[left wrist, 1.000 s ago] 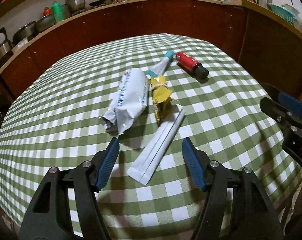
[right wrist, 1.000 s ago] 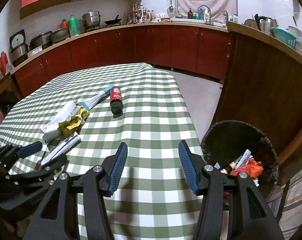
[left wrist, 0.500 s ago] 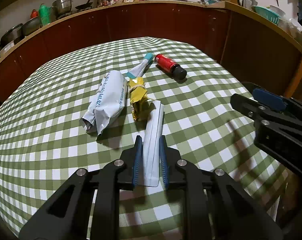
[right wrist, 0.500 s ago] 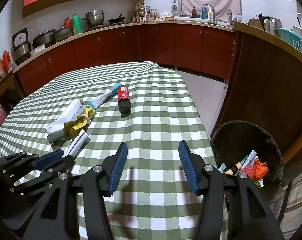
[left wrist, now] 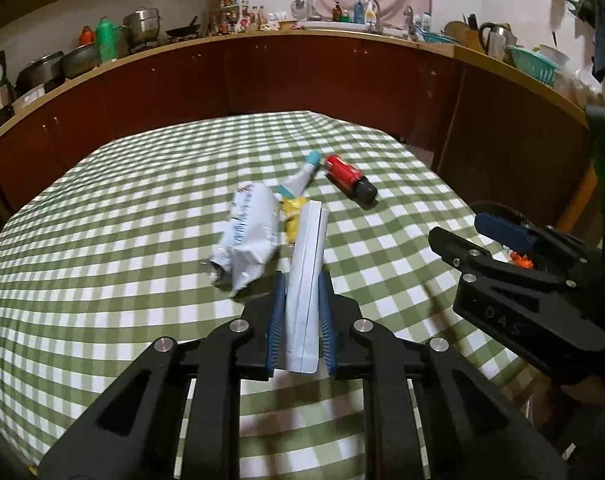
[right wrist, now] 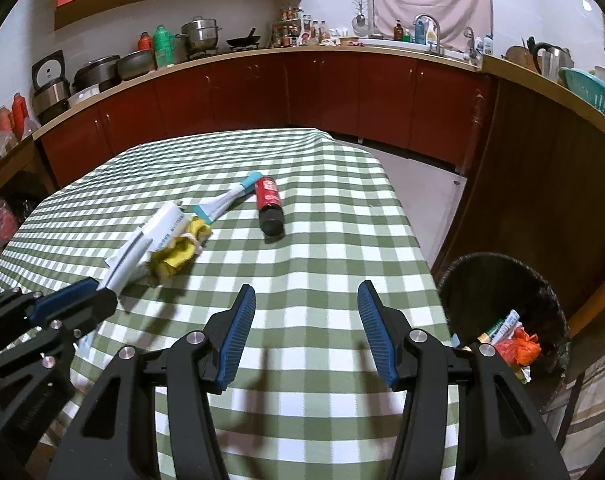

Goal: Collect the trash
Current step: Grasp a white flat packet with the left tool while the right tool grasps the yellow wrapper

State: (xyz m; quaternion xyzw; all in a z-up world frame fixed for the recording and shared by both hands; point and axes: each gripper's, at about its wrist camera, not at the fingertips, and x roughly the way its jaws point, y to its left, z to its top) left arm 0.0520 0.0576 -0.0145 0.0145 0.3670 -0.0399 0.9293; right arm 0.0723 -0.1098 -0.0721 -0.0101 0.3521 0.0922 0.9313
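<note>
Wrapper clamped in left fingers; right gripper agape

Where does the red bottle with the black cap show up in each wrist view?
Left wrist: red bottle lies upper centre-right, beyond the left gripper.
Right wrist: red bottle lies centre, slightly left.
Shared landmark: the teal-capped tube lying just left of it.

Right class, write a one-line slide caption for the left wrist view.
Left tool shut on a flat white packet, lifted above the checked tablecloth with wrappers and a red bottle beyond.
</note>
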